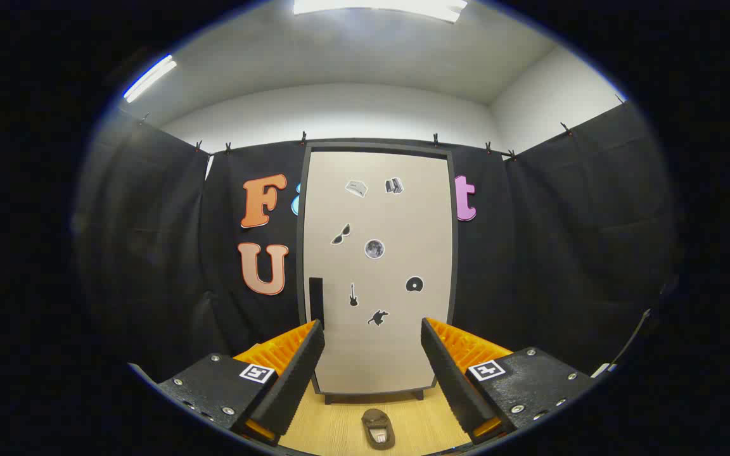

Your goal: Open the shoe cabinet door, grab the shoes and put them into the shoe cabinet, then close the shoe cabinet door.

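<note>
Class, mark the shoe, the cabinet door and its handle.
shoe (378, 429), gripper view, on its upper.
cabinet door (397, 354), gripper view, on its bare lower panel.
door handle (316, 297), gripper view, on its middle.

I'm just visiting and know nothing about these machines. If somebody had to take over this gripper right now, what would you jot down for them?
Gripper: fingers open, holding nothing, aimed at the shoe cabinet.
Shoe cabinet door: shut, with small stickers on it; the dark handle sits by its left edge, just above the left finger.
Shoe: one brown shoe on the wooden floor, between the fingers, in front of the cabinet.
Done: nothing yet.
Left: open the door, pick up the shoe, put it inside, close the door.
</note>
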{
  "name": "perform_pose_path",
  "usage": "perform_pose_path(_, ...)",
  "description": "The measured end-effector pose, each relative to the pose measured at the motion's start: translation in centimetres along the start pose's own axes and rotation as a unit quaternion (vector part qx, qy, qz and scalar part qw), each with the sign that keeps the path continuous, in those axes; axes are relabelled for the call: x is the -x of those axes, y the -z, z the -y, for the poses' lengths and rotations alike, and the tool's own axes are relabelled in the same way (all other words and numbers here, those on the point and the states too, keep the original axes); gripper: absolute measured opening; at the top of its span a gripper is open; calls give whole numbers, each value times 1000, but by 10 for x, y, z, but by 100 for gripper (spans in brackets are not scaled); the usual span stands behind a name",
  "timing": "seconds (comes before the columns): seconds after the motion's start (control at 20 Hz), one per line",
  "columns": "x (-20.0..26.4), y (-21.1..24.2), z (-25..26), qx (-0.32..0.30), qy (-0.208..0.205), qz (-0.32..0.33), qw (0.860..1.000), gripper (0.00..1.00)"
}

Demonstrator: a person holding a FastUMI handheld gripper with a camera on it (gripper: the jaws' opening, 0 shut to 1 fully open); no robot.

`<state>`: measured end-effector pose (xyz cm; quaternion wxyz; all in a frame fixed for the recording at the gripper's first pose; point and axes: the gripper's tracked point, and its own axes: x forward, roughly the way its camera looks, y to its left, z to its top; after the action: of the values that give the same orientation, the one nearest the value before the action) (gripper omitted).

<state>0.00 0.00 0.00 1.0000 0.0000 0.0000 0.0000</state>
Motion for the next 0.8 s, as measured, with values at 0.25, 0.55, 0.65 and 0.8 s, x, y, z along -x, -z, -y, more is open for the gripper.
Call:
perform_pose_path(0.25,-1,3,-3,1,0,-3,1000,95)
perform_pose_path(0.55,2,2,-7,-5,-2,0,1000,96)
perform_pose_path(0.65,0,1,-9,-4,-2,2,1000,95)
perform_pose_path(0.8,-2,4,-14,-4,-7,1,1000,95)
